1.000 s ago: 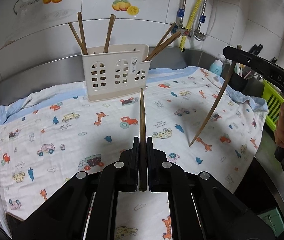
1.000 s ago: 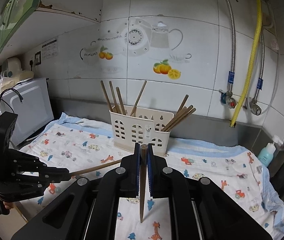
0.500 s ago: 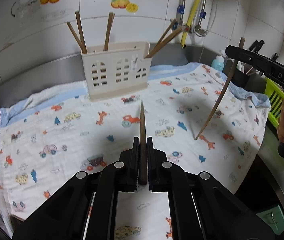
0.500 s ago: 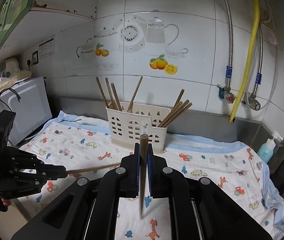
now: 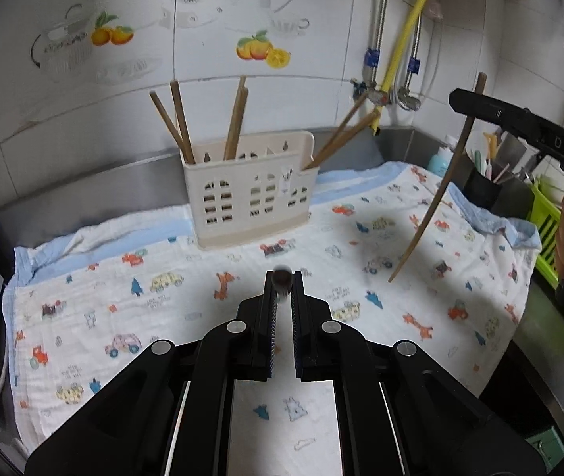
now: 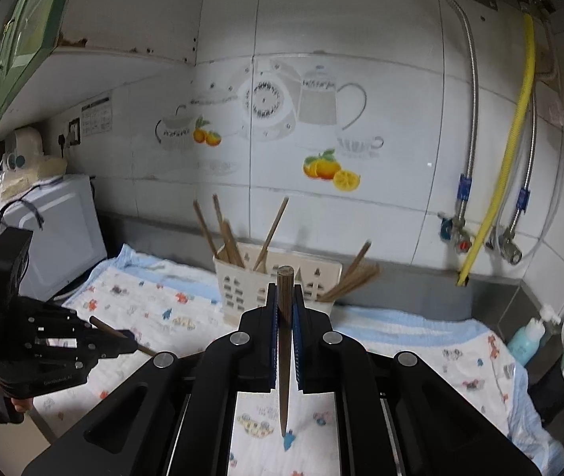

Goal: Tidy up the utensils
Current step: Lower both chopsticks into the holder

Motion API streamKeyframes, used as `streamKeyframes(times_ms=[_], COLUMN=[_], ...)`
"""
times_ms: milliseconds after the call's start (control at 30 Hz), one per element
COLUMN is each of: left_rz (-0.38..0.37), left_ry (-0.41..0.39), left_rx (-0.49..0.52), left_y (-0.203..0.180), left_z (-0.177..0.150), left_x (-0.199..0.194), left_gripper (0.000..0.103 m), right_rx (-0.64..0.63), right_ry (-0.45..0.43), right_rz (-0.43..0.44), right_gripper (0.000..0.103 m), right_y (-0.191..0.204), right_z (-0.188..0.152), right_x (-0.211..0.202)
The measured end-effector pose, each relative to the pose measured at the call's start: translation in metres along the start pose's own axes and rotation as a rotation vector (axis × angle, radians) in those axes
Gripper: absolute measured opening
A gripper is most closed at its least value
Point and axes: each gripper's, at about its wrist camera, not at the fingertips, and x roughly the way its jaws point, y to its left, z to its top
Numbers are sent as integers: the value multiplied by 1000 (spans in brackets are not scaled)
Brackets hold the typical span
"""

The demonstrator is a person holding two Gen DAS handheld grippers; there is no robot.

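A cream slotted holder (image 5: 250,194) (image 6: 254,281) stands on the patterned cloth (image 5: 162,277) by the wall, with several brown chopsticks (image 5: 180,119) leaning in it. My left gripper (image 5: 282,281) is shut on a chopstick (image 5: 282,277) that I see end-on as a dark round tip. In the right wrist view that gripper (image 6: 123,345) hangs at the left above the cloth. My right gripper (image 6: 285,293) is shut on another chopstick (image 6: 284,357), which points down at the cloth. From the left wrist view this gripper (image 5: 468,105) holds its chopstick (image 5: 432,198) slanting, tip clear of the cloth.
A white microwave (image 6: 55,238) stands left of the cloth. Metal pipes and a yellow hose (image 6: 508,166) run down the tiled wall. At the right are a blue bottle (image 6: 524,341), a dark cup of utensils (image 5: 484,190) and a green rack (image 5: 547,230).
Both grippers have risen above the cloth with their chopsticks. The left chopstick, earlier seen lengthwise ahead of the jaws, now shows only its end. The holder sits lower in the right wrist view.
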Motion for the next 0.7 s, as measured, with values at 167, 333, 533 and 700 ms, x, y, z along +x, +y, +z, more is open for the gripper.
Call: streamKeyframes(times_ms=[167,333,533,700], left_rz=[20,40,77,126], left_ry=[-34,-67,-137,-233], left_rx=[33,59,62,74], left_y=[-2,0,9,11], left_z=[24,54,92,130], left_x=[-2,3,-1,-12], left_gripper=[6,6,6,6], right_rx=[11,18,36,60], right_ry=[-34,-61,-101,-109], right_rz=[5,2,-17,-35], right_gripper=[6,6,6,6], right_y=[-8,-16,-27,-36], right_z=[33,65,95,108], right_x=[8,26,50,78])
